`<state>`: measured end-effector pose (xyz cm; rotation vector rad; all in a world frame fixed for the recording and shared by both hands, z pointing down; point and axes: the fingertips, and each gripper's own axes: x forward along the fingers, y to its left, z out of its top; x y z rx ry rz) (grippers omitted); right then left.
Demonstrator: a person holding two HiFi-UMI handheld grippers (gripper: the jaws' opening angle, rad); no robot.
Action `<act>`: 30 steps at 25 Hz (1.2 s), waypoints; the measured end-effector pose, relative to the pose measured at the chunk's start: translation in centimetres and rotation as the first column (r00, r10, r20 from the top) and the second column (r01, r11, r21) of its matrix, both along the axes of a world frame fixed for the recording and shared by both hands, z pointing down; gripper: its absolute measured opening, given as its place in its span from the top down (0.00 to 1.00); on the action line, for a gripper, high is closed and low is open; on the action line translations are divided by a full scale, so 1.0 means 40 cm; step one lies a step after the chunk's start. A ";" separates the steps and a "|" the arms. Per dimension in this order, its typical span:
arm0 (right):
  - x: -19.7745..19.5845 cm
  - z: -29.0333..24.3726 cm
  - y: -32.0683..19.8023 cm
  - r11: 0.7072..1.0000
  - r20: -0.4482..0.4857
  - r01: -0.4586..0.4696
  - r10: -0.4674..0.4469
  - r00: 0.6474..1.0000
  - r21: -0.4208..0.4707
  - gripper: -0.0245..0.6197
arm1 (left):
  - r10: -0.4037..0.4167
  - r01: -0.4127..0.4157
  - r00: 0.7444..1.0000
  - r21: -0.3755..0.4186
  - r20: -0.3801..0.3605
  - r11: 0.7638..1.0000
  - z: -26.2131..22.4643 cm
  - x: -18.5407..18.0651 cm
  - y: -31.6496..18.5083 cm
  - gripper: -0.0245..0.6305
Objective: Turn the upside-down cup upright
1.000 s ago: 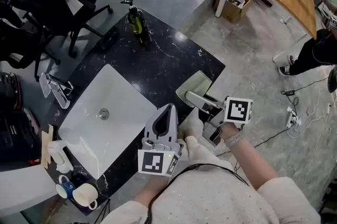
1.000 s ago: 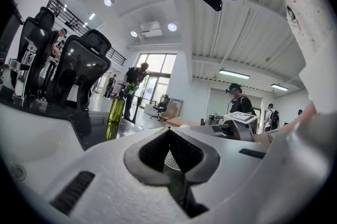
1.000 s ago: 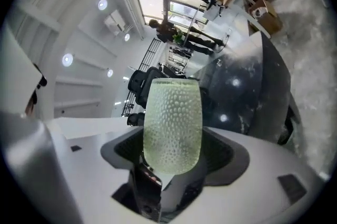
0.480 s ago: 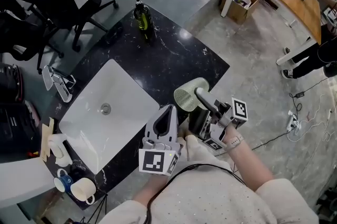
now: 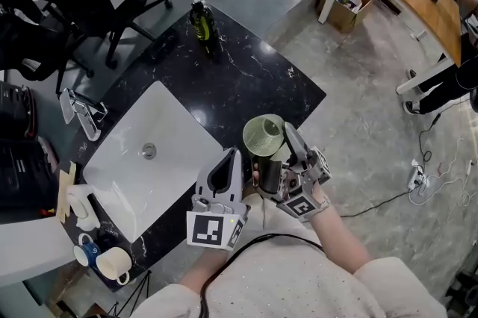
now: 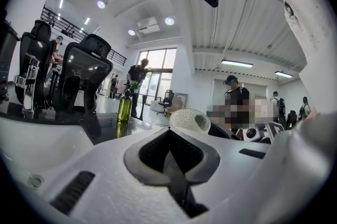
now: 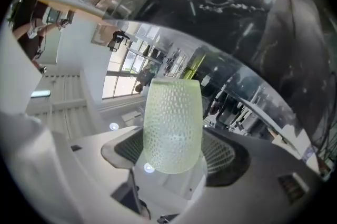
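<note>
Turning the cup upright, in the air beside the sink

The cup (image 5: pixel 263 135) is held clear of the dark surface (image 5: pixel 246 85), just to the right of the sink (image 5: pixel 168 137) and near the sink's front corner in the head view. It is clamped between the fingers of the right gripper (image 5: pixel 273 152), which are spread fairly wide to take its body. The left gripper (image 5: pixel 228 160) is held between the sink and the cup. Its fingers are pressed together and nothing is carried in them.

The turning step is judged to be in hand, since the cup is lifted and tilted, neither resting on its rim nor standing on its base. In the right gripper view the rounded closed end lies nearest the camera and the flat rim farthest from it, so the mouth is judged to be angled upward already. For the next move, the cup would need to be brought fully upright. It would then be lowered onto bare surface to the right of the sink, and the fingers would be opened only once the base is seated.

The cup is pale green and covered all over with a fine dimpled pattern. It narrows towards a rounded base, and no handle can be seen.
</note>
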<state>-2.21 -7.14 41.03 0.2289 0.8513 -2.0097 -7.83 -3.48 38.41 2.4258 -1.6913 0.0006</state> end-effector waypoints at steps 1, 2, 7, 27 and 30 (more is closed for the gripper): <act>-0.005 0.002 0.002 1.000 0.031 0.003 -0.002 1.000 -0.024 0.45 | -0.001 0.001 1.000 0.001 0.003 1.000 0.000 0.000 -0.001 0.96; -0.013 0.005 0.007 0.999 0.061 0.011 -0.008 0.998 -0.048 0.45 | -0.003 0.003 1.000 0.001 0.005 1.000 0.001 0.000 -0.002 0.96; -0.021 0.019 0.015 0.993 0.160 0.020 -0.001 0.987 -0.116 0.45 | -0.009 0.009 1.000 -0.004 0.016 1.000 0.004 -0.007 -0.003 0.96; -0.005 0.047 -0.016 0.988 0.273 0.018 0.024 0.962 -0.152 0.45 | 0.009 -0.007 0.998 -0.028 0.058 1.000 0.006 0.009 -0.015 0.96; 0.002 0.064 -0.023 0.985 0.262 0.007 0.038 0.964 -0.171 0.45 | 0.011 -0.009 0.998 -0.030 0.057 1.000 0.007 0.014 -0.017 0.96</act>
